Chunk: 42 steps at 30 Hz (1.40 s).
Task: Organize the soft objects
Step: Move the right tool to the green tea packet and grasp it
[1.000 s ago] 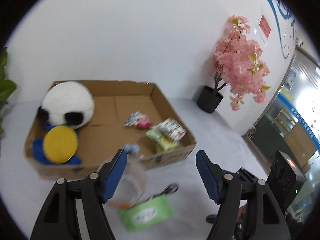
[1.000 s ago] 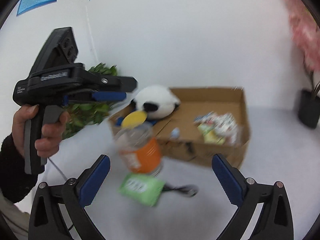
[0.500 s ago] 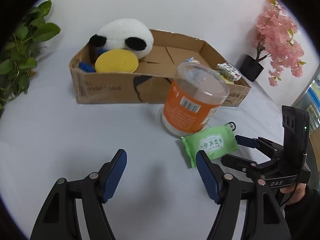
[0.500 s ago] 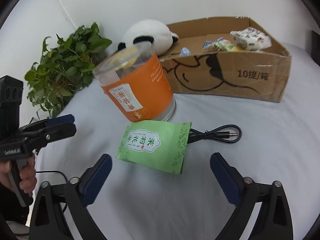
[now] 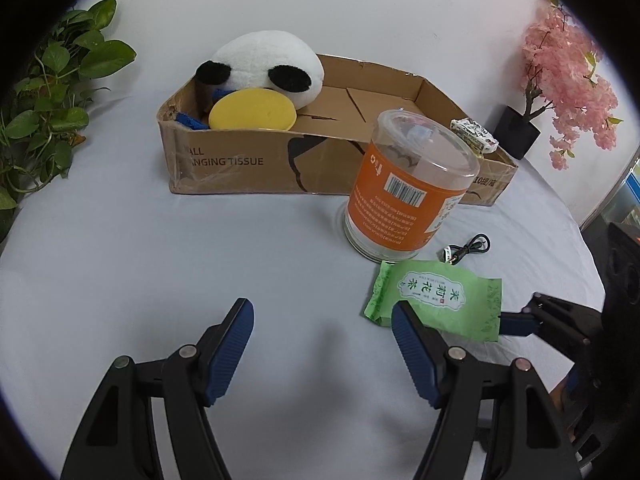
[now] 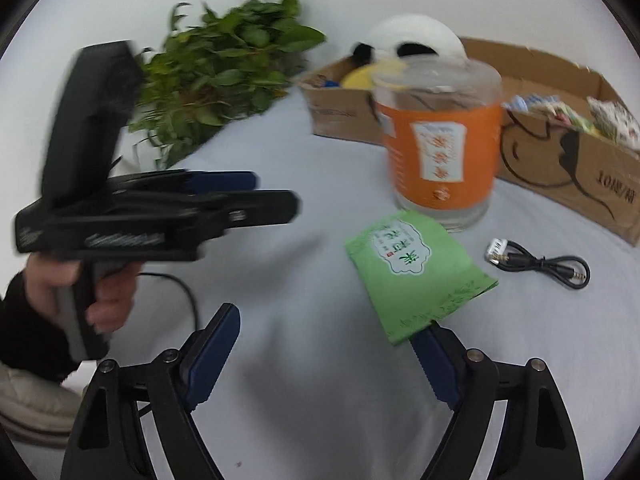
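A green soft tea packet [image 5: 436, 298] [image 6: 416, 272] lies flat on the white table, in front of an orange-labelled clear jar [image 5: 408, 192] [image 6: 440, 140]. A cardboard box [image 5: 240, 156] [image 6: 560, 160] behind holds a panda plush [image 5: 264, 62], a yellow round pad [image 5: 252, 112] and snack packets [image 6: 600, 118]. My left gripper [image 5: 322, 322] is open and empty, low over the table, left of the packet. My right gripper [image 6: 328, 328] is open and empty; its right finger touches the packet's near edge.
A black audio cable [image 5: 468, 248] [image 6: 540, 264] lies right of the jar. A leafy green plant [image 5: 48, 100] [image 6: 224, 72] stands at the left, a pink blossom tree in a black pot [image 5: 560, 80] at the back right.
Both grippers dropped from high above the box to low over the table. Since half a second ago my right gripper swung closer, so its right finger reaches the packet's edge.
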Tool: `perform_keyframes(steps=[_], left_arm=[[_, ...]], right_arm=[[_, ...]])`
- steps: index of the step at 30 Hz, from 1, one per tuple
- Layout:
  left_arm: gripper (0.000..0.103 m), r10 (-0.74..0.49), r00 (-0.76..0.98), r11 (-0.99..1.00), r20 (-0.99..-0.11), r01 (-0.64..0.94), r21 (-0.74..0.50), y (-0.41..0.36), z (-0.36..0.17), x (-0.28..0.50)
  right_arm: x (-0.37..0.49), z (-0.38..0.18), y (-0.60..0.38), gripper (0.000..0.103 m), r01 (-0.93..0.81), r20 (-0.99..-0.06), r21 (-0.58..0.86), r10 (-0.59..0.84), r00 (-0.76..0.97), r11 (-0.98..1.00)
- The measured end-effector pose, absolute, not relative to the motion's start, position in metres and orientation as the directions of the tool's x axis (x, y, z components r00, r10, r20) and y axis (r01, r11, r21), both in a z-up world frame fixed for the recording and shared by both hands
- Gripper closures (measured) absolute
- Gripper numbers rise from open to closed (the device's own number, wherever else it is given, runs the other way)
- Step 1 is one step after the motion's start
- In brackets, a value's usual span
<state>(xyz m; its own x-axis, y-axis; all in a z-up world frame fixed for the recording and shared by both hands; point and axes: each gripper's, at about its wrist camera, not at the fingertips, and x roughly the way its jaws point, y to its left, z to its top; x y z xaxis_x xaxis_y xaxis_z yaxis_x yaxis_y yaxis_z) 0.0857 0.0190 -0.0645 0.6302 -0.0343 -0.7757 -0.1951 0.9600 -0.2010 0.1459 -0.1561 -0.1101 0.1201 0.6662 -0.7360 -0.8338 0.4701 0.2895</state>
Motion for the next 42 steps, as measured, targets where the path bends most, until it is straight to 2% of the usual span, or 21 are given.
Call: perform_keyframes(steps=[3, 6, 12, 14, 17, 19, 21, 25, 27, 28, 30, 32, 34, 35, 37, 39, 41, 42], left_arm=[[0.032, -0.046, 0.625, 0.954, -0.779, -0.203, -0.22, 0.022, -0.066, 0.086], [0.032, -0.065, 0.619, 0.952, -0.782, -0.196, -0.234, 0.022, -0.068, 0.086], [0.032, -0.088, 0.61, 0.941, -0.787, -0.207, -0.266, 0.026, -0.072, 0.083], [0.032, -0.085, 0.608, 0.942, -0.789, -0.208, -0.262, 0.026, -0.073, 0.082], [0.032, -0.081, 0.613, 0.947, -0.786, -0.198, -0.253, 0.024, -0.072, 0.082], [0.032, -0.081, 0.614, 0.948, -0.785, -0.196, -0.252, 0.022, -0.073, 0.084], [0.032, -0.088, 0.607, 0.946, -0.79, -0.198, -0.257, 0.022, -0.076, 0.087], [0.032, -0.105, 0.601, 0.947, -0.792, -0.182, -0.264, 0.018, -0.078, 0.09], [0.032, -0.14, 0.594, 0.936, -0.792, -0.182, -0.302, 0.019, -0.081, 0.092], [0.032, -0.171, 0.59, 0.925, -0.789, -0.181, -0.335, 0.02, -0.083, 0.093], [0.033, -0.262, 0.577, 0.886, -0.773, -0.174, -0.43, 0.023, -0.088, 0.095], [0.033, -0.341, 0.569, 0.844, -0.748, -0.165, -0.51, 0.025, -0.093, 0.097], [0.034, -0.392, 0.553, 0.816, -0.735, -0.16, -0.556, 0.024, -0.099, 0.1], [0.034, -0.411, 0.548, 0.803, -0.728, -0.16, -0.574, 0.023, -0.101, 0.102], [0.034, -0.465, 0.532, 0.762, -0.708, -0.166, -0.626, 0.022, -0.11, 0.107], [0.041, -0.493, 0.519, 0.737, -0.698, -0.176, -0.652, 0.021, -0.117, 0.112], [0.044, -0.503, 0.522, 0.726, -0.689, -0.177, -0.664, 0.021, -0.119, 0.115], [0.05, -0.502, 0.523, 0.725, -0.689, -0.179, -0.665, 0.021, -0.12, 0.118]], right_arm=[[0.15, -0.107, -0.157, 0.018, -0.822, -0.745, 0.184, 0.622, 0.241, 0.539], [0.167, -0.111, -0.156, 0.018, -0.783, -0.759, 0.142, 0.575, 0.307, 0.606], [0.169, -0.1, -0.148, 0.018, -0.814, -0.757, 0.103, 0.576, 0.309, 0.572], [0.16, -0.094, -0.146, 0.024, -0.847, -0.773, 0.086, 0.572, 0.276, 0.525], [0.14, -0.08, -0.155, 0.026, -0.908, -0.782, 0.083, 0.592, 0.196, 0.41], [0.137, -0.074, -0.161, 0.021, -0.909, -0.771, 0.066, 0.599, 0.216, 0.412], [0.146, -0.075, -0.168, 0.01, -0.883, -0.76, 0.045, 0.59, 0.273, 0.466], [0.165, -0.08, -0.174, 0.01, -0.849, -0.753, 0.059, 0.582, 0.307, 0.525], [0.175, -0.091, -0.165, 0.01, -0.855, -0.762, 0.015, 0.559, 0.325, 0.518], [0.18, -0.098, -0.162, 0.011, -0.856, -0.775, 0.006, 0.543, 0.323, 0.517], [0.19, -0.11, -0.154, 0.023, -0.861, -0.8, 0.046, 0.535, 0.273, 0.507], [0.192, -0.118, -0.147, 0.024, -0.87, -0.812, 0.064, 0.532, 0.239, 0.488], [0.189, -0.124, -0.141, 0.029, -0.878, -0.824, 0.057, 0.519, 0.228, 0.476], [0.188, -0.126, -0.139, 0.036, -0.874, -0.829, 0.054, 0.51, 0.229, 0.482], [0.185, -0.127, -0.135, 0.042, -0.864, -0.833, 0.054, 0.499, 0.237, 0.501], [0.18, -0.127, -0.132, 0.047, -0.858, -0.834, 0.059, 0.498, 0.239, 0.511], [0.169, -0.124, -0.131, 0.048, -0.851, -0.829, 0.075, 0.507, 0.236, 0.519], [0.164, -0.123, -0.131, 0.05, -0.847, -0.826, 0.095, 0.516, 0.227, 0.523]])
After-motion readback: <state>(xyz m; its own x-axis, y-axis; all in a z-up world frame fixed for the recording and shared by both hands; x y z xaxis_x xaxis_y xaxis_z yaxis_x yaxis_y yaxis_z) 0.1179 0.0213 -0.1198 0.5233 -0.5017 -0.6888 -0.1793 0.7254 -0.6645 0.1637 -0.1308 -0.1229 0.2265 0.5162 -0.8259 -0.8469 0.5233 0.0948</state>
